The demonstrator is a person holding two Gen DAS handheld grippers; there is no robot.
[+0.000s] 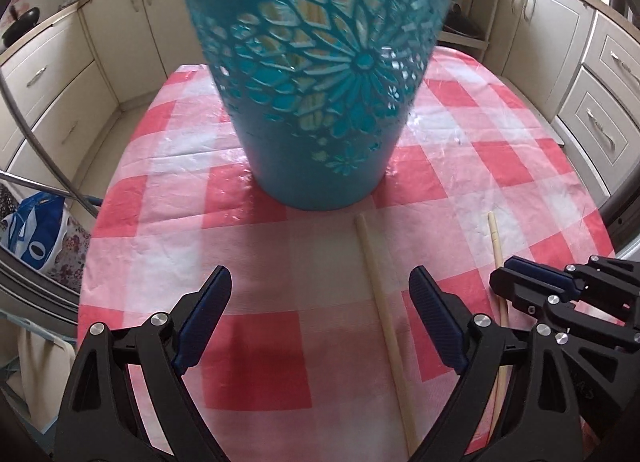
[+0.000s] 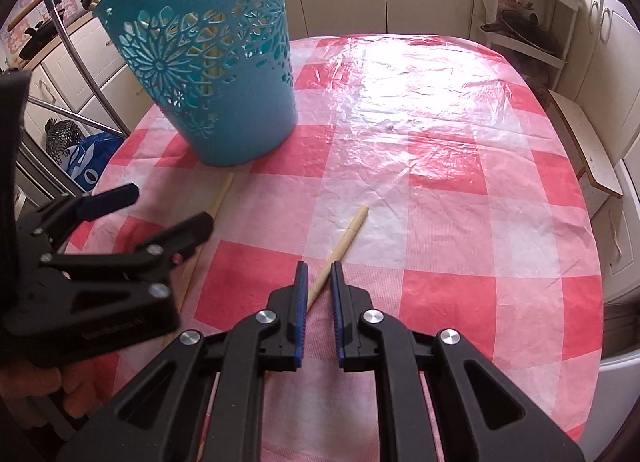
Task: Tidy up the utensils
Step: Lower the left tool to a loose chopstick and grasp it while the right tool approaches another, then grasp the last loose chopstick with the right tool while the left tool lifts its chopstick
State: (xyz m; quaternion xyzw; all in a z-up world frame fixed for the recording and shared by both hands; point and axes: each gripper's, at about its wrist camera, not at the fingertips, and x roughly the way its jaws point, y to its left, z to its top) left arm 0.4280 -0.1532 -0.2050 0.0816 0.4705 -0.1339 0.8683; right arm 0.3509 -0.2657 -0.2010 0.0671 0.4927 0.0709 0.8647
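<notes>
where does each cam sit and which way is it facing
Left wrist view: sits on the left gripper, angled down at the table toward the basket; its open fingers straddle a chopstick; the right gripper shows at right.
Right wrist view: sits on the right gripper, angled down the table; its fingers are shut on a chopstick; the left gripper shows at left.
Shared: basket, both chopsticks, checked table.
</notes>
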